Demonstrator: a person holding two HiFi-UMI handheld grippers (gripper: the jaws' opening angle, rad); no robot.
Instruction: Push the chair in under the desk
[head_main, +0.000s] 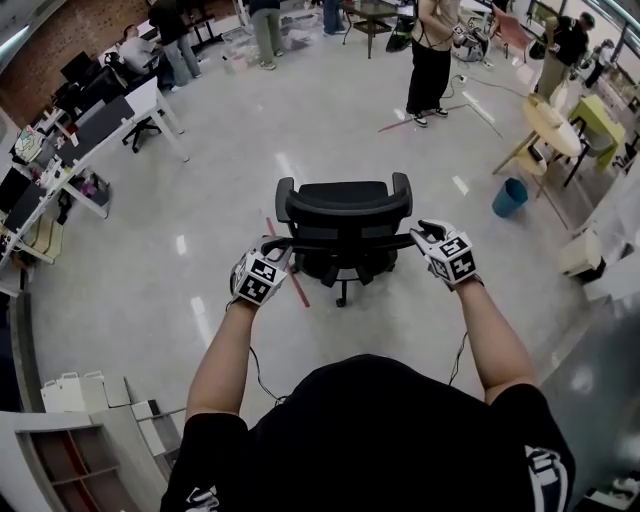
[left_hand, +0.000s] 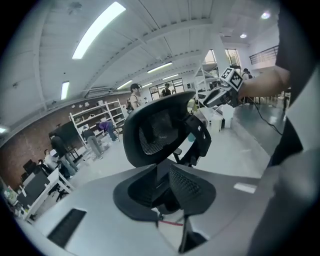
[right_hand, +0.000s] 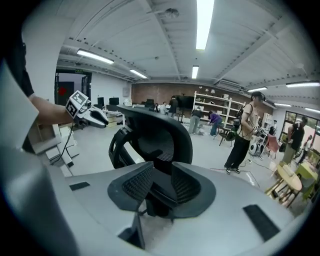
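A black mesh office chair (head_main: 345, 225) stands on the pale floor in front of me, its back towards me. My left gripper (head_main: 278, 248) is shut on the left end of the backrest's rear bar. My right gripper (head_main: 420, 236) grips the bar's right end. In the left gripper view the chair's back (left_hand: 155, 132) rises just beyond the jaws, and a dark piece of its frame sits between the pads (left_hand: 190, 187). The right gripper view shows the chair's back (right_hand: 160, 137) the same way, with black frame filling the gap between the pads (right_hand: 135, 185).
White desks (head_main: 120, 115) with monitors and another chair line the far left. A red tape strip (head_main: 290, 280) lies on the floor by the chair's base. A blue bin (head_main: 509, 197) and a round table (head_main: 555, 125) stand at the right. Several people stand at the far side.
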